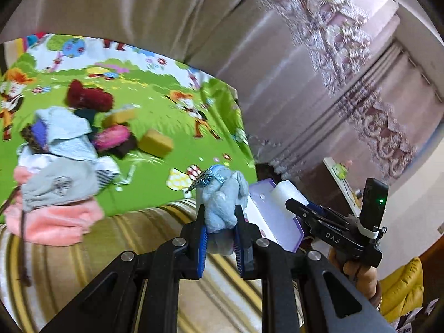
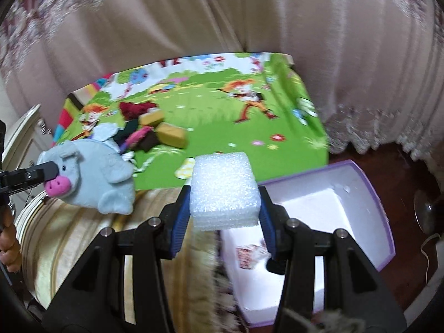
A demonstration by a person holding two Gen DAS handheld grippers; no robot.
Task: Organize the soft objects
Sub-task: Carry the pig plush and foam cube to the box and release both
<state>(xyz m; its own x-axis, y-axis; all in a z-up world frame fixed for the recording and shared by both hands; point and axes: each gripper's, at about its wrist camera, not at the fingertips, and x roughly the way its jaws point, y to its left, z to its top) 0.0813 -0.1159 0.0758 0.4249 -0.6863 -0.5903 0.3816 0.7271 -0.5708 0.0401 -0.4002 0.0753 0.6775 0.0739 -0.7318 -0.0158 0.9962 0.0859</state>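
Pale curtains hang behind a bright cartoon play mat (image 2: 211, 116) where a heap of soft clothes (image 1: 61, 166) and yellow sponges lies at the left. The left gripper (image 1: 220, 236) pinches a grey plush pig (image 2: 88, 177), snout leftward, squashy and best held mid-body. The right gripper (image 2: 223, 219) clamps a white foam block (image 2: 224, 188), light and springy, upright, beside the open purple-edged box (image 2: 369, 194).
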